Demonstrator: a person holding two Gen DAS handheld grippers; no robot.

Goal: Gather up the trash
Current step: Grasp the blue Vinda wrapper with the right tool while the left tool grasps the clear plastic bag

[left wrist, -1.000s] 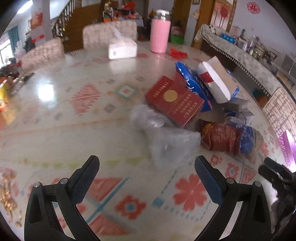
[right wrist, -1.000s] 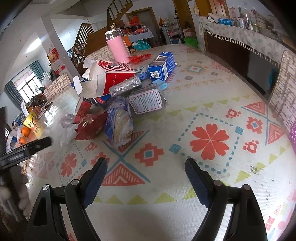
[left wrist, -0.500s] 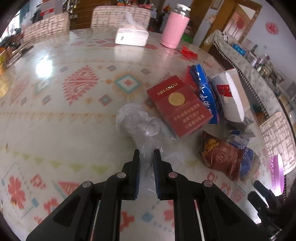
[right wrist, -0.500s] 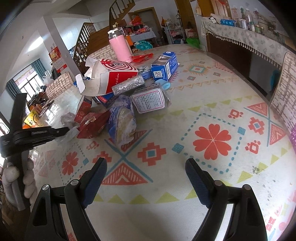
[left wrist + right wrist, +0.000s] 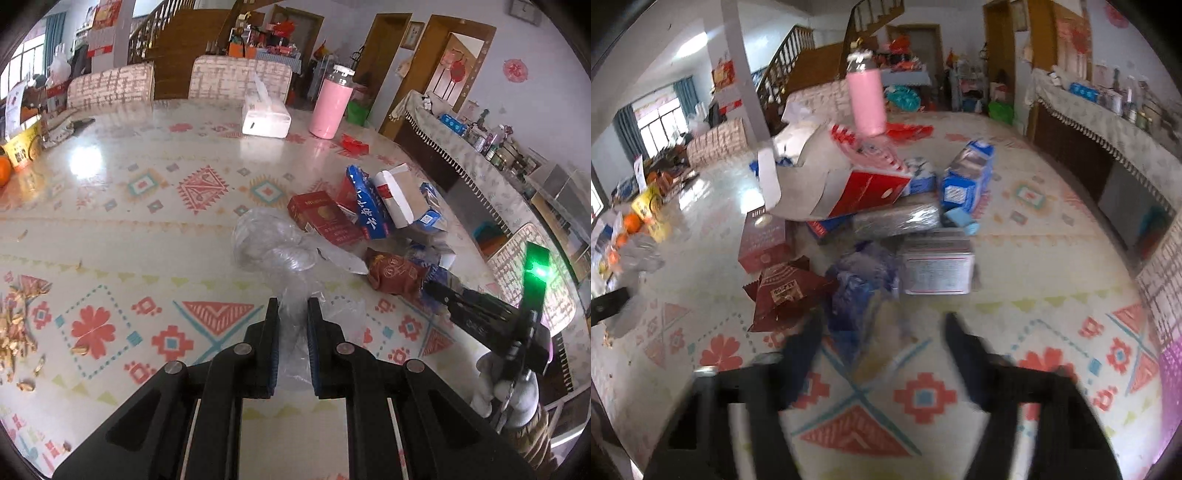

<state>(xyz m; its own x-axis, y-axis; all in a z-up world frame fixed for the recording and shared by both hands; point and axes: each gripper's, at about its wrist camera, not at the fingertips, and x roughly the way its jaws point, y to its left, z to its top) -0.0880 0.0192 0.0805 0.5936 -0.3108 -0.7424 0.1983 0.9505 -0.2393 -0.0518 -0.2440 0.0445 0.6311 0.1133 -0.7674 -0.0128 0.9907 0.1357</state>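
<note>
Left gripper (image 5: pixel 290 314) clamped on clear plastic bag (image 5: pixel 273 243), bag's lower end hidden between fingers. Right gripper (image 5: pixel 882 332) motion-blurred, closing around blue wrapper (image 5: pixel 860 288); contact unclear.

Clear crinkled plastic bag (image 5: pixel 273 243); glossy patterned tablecloth (image 5: pixel 110 206); red cardboard box (image 5: pixel 325 221), slight sheen.

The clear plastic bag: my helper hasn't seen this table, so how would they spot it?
On the patterned table, find the heap of cartons on the right side. The clear plastic bag lies crumpled just left of the red carton, its near end pinched in the left claw. It is the only see-through item; its neighbours are all printed boxes and wrappers.
</note>
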